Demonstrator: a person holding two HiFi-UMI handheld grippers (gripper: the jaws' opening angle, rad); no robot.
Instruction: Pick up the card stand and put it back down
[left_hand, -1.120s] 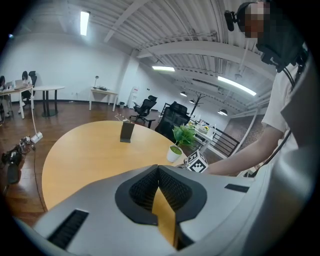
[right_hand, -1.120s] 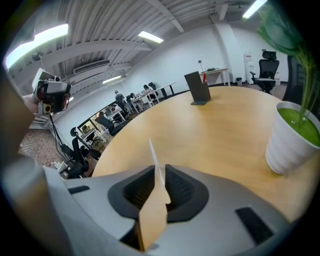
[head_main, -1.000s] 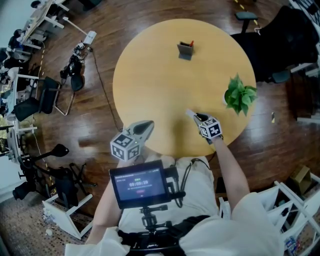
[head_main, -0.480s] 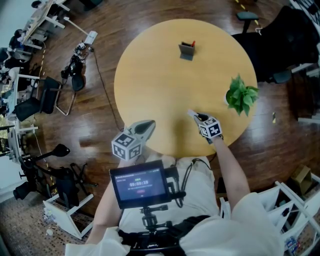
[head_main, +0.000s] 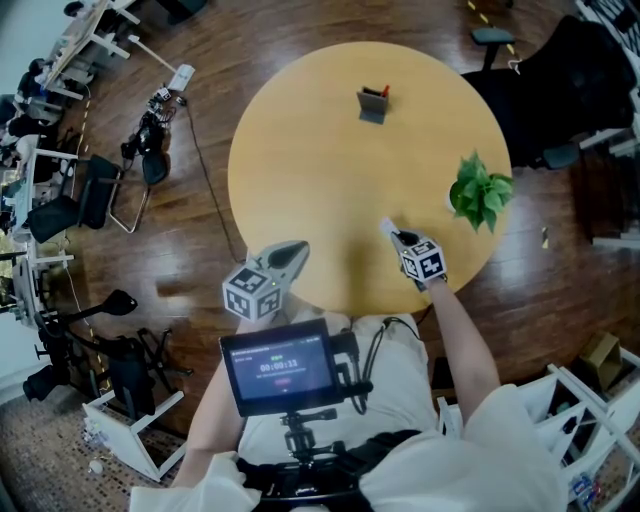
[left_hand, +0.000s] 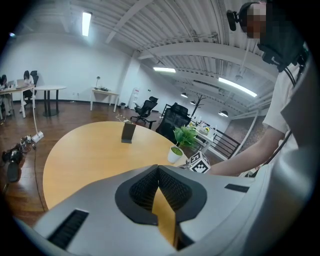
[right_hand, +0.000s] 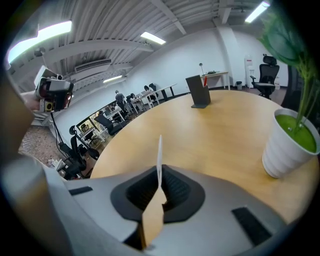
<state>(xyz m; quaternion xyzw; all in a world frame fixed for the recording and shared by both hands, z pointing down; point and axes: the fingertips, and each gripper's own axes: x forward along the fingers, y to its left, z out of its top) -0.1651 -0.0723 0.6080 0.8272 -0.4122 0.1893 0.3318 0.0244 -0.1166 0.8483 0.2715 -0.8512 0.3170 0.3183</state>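
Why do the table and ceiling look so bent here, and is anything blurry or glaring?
Head view: a fisheye lens bows the round table and the wooden floor, and a soft shadow lies on the table's near side. Left gripper view: dark rounded corners, and the ceiling strip lights glare white. Right gripper view: the potted plant blurs at its near leaves, while the card stand stays fairly sharp.

The round tabletop (head_main: 320, 170) is a warm honey yellow against a dark brown plank floor (head_main: 200, 210). The card stand (head_main: 372, 103) is dark grey with a small red spot at one edge, and the plant (head_main: 480, 190) is bright green in a white pot (right_hand: 287, 145). The left gripper (left_hand: 157, 170) is pale grey with black ribbed jaws, and its cube (head_main: 250, 292) carries black-and-white square markers.
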